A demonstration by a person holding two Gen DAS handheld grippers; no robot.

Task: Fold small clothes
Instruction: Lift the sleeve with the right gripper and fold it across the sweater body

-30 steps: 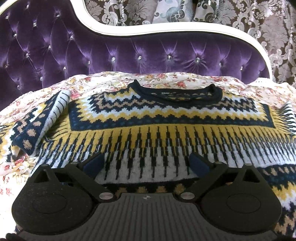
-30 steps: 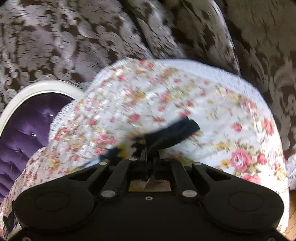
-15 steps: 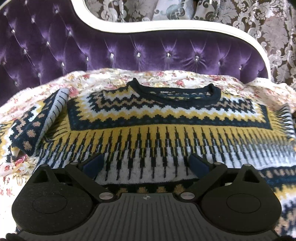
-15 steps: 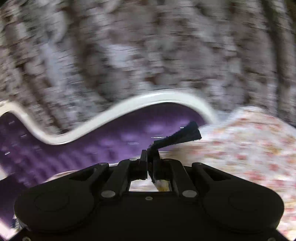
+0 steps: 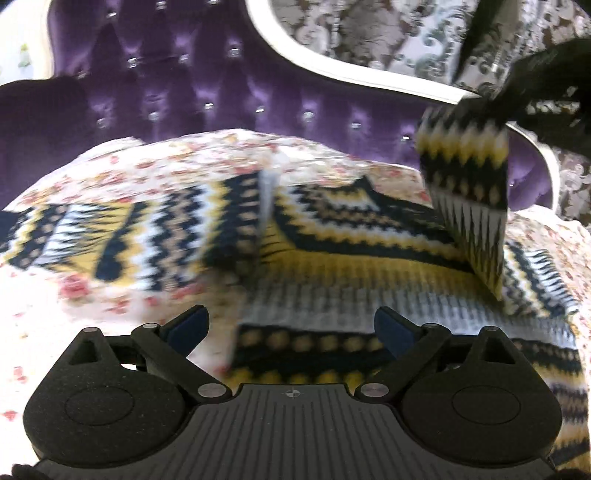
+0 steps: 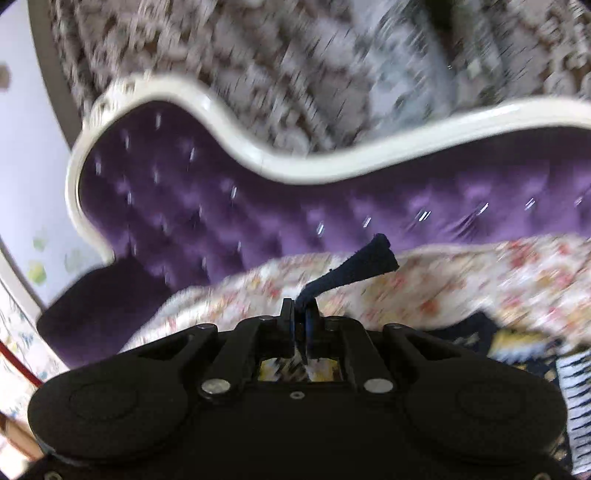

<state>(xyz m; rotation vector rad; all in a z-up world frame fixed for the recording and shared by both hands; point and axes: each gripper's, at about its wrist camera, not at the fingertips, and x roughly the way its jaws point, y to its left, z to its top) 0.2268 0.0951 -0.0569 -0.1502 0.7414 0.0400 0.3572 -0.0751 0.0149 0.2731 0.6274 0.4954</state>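
Between R hand-held gripper (image 6: pixel 300 325) pads: sleeve (image 6: pixel 354 266)

A purple tufted velvet headboard (image 5: pixel 207 88) with crystal buttons and a curving cream frame (image 6: pixel 236 147) fills the upper half of both views. Behind it hang brown-and-silver damask curtains (image 5: pixel 369 33). A floral bedspread (image 5: pixel 110 173) with pink roses covers the bed, and a pale wall (image 6: pixel 26 155) shows at the left edge of the right wrist view.
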